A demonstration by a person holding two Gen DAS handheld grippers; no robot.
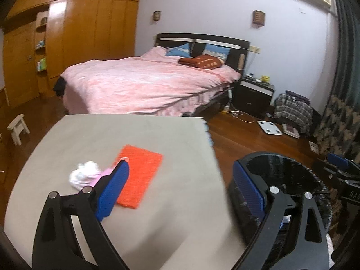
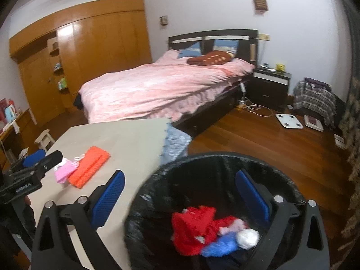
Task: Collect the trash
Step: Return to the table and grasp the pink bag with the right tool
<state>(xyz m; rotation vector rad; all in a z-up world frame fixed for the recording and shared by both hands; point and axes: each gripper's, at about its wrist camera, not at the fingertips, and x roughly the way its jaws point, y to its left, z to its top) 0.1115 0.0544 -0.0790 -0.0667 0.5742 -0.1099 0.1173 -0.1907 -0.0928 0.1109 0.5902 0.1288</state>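
Setting: bedroom; grey table point(image 1: 135, 135) in front of a pink bed point(image 1: 146, 83)
Bin: black-lined trash bin point(image 2: 202, 168) beside the table, holding red, blue and white scraps point(image 2: 216, 231)
Remaining trash: white crumpled paper point(image 1: 84, 175) and pink scrap point(image 2: 64, 171) on the table, beside an orange cloth point(image 1: 137, 175)
Left gripper point(image 1: 180, 191): jaws wide, empty, over the table edge
Right gripper point(image 2: 180, 200): jaws wide, empty, over the bin
Risk: pink scrap touches the cloth; a careless pinch could snag the cloth too
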